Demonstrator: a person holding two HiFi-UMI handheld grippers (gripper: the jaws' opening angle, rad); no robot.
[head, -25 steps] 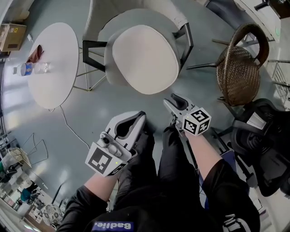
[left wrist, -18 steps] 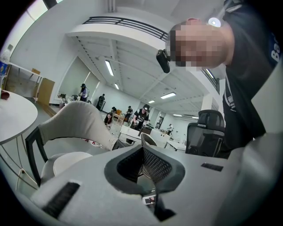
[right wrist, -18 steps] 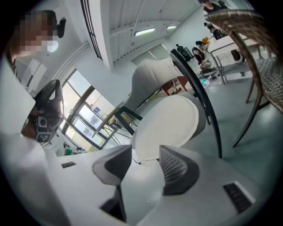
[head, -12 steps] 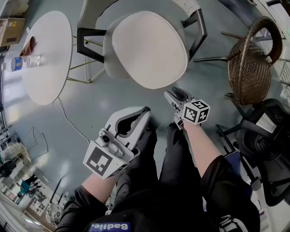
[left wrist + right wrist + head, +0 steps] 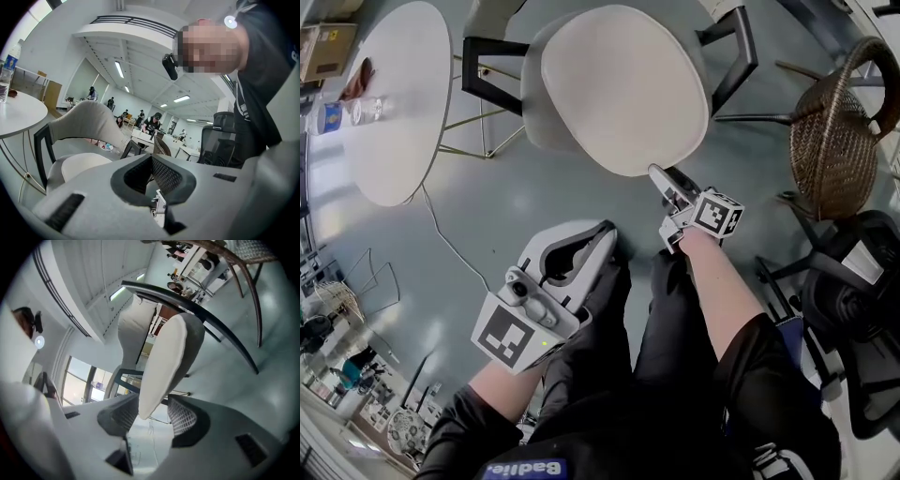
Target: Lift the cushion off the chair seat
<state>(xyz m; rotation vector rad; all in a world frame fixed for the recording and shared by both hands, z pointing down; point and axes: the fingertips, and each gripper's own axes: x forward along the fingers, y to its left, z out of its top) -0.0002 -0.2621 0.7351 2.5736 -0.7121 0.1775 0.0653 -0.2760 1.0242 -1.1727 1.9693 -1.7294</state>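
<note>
Right gripper rolled, jaws just opening wide around cushion's near edge.

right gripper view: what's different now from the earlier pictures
The right claw rolled onto its side and came forward to the cushion. Its jaws have just been opening, and the cushion's near edge now sits between them, not gripped. The left claw stayed back, open and empty. The cushion stayed on the chair.
</note>
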